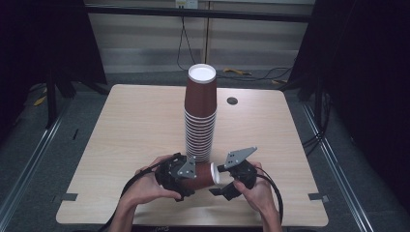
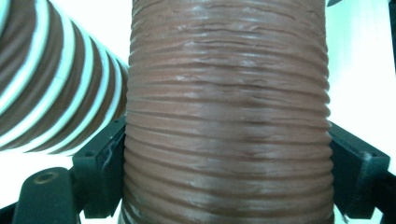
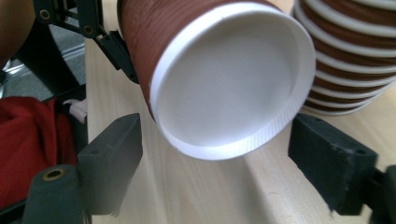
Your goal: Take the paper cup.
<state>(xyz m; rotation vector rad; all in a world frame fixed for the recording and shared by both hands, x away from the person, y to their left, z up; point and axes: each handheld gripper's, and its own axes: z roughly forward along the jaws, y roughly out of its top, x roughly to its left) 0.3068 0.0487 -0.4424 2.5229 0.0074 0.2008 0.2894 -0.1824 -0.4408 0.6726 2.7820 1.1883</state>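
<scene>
My left gripper (image 1: 180,178) is clamped on a brown ribbed paper cup (image 1: 200,176): in the left gripper view both black pads press the cup's (image 2: 228,116) sides, jaws drawn in to the cup's width. The cup lies on its side, its white base toward my right gripper (image 1: 231,182).

Right gripper (image 3: 215,179): jaws stand wide, one either side of the cup's white base (image 3: 231,79). Pads are apart from the rim, not pressing. No grip there.

Surroundings: the tall stack of brown cups (image 1: 200,113) stands upside down just behind both grippers on the wooden table (image 1: 135,125). In the right gripper view the stack (image 3: 350,56) sits close beside the held cup, and in the left gripper view the stack (image 2: 51,88) lies just left of it.
</scene>
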